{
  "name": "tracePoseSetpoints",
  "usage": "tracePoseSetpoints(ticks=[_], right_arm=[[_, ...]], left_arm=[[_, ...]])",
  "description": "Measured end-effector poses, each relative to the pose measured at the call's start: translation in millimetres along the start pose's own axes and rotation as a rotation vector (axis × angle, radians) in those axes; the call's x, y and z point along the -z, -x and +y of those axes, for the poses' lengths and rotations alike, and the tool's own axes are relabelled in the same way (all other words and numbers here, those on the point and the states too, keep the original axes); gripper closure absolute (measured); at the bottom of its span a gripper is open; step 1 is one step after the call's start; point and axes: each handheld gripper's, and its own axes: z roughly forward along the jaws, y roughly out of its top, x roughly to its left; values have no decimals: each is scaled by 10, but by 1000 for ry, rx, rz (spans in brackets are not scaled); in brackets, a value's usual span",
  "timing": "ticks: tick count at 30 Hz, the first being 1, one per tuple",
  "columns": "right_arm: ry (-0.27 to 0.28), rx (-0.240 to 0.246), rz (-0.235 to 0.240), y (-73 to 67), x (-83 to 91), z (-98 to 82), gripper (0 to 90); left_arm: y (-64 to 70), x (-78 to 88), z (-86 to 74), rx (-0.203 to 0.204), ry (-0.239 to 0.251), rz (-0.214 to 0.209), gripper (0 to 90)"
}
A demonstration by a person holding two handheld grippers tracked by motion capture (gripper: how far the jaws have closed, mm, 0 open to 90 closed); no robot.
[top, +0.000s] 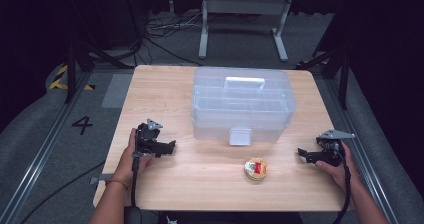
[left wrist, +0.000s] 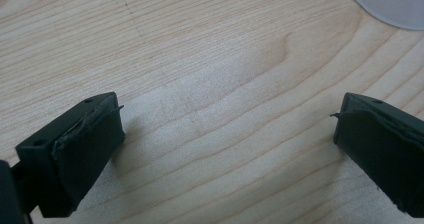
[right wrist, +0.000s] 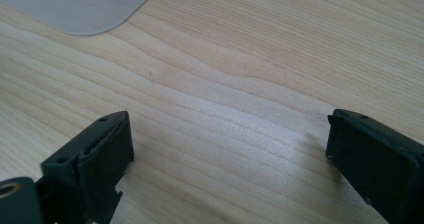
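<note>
Left gripper [top: 169, 146] & right gripper [top: 303, 154] are held spread, empty, low over table [top: 210, 184]; tape roll [top: 255, 168] lies btw them, in front of closed box [top: 243, 104], so it's best approached from above, jaws centred.

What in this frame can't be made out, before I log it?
- Clear plastic box: the high view shows its compartment dividers, but what lies in them is too faint to tell; each gripper view cuts it to one corner at the top edge.
- Small round item: its label is too small to read in the high view.
- Box latch: fastened or not, unclear.
</note>
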Motion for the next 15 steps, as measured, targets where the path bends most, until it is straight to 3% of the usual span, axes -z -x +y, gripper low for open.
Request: tracePoseSetpoints(ticks=[15], right_arm=[[-3,-2,-3,2,-5,5,47]], left_arm=[[-50,28,-29,-50,-2,-44,1]])
